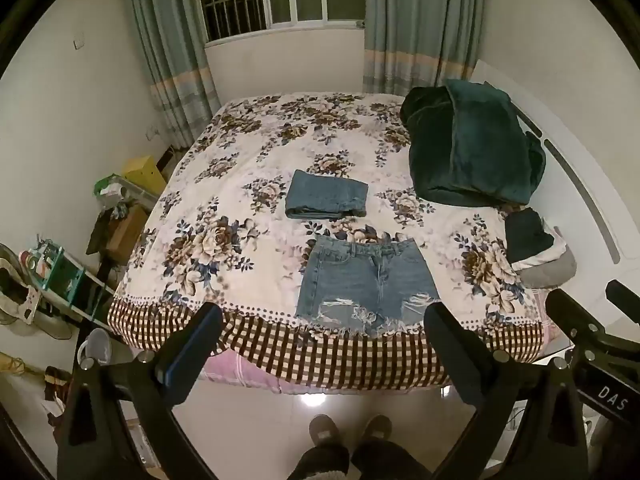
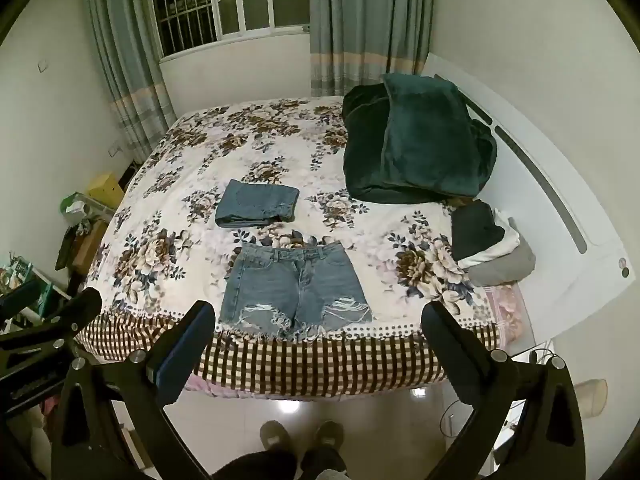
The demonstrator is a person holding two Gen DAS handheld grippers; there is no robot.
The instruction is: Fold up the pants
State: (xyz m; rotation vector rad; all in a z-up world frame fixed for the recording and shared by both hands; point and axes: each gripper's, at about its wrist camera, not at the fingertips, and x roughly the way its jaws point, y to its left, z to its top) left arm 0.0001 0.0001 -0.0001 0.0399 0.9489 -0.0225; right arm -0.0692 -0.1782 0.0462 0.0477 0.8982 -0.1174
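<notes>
A pair of frayed blue denim shorts [image 1: 362, 286] [image 2: 294, 290] lies flat and unfolded near the front edge of the bed, waistband away from me. A folded blue denim garment [image 1: 326, 195] [image 2: 258, 204] lies just behind them. My left gripper [image 1: 322, 330] is open and empty, held above the bed's front edge in front of the shorts. My right gripper [image 2: 318, 328] is open and empty at the same height, and part of it shows at the right of the left wrist view [image 1: 592, 328]. Neither gripper touches the fabric.
The bed has a floral cover [image 1: 248, 184] with a checked border [image 2: 328, 364]. A dark green blanket [image 1: 472, 148] [image 2: 416, 144] is piled at the back right. A small stack of clothes [image 1: 536, 246] [image 2: 492, 244] sits at the right edge. Cluttered shelves [image 1: 60, 268] stand left of the bed. My slippered feet [image 1: 350, 436] are on the tiled floor.
</notes>
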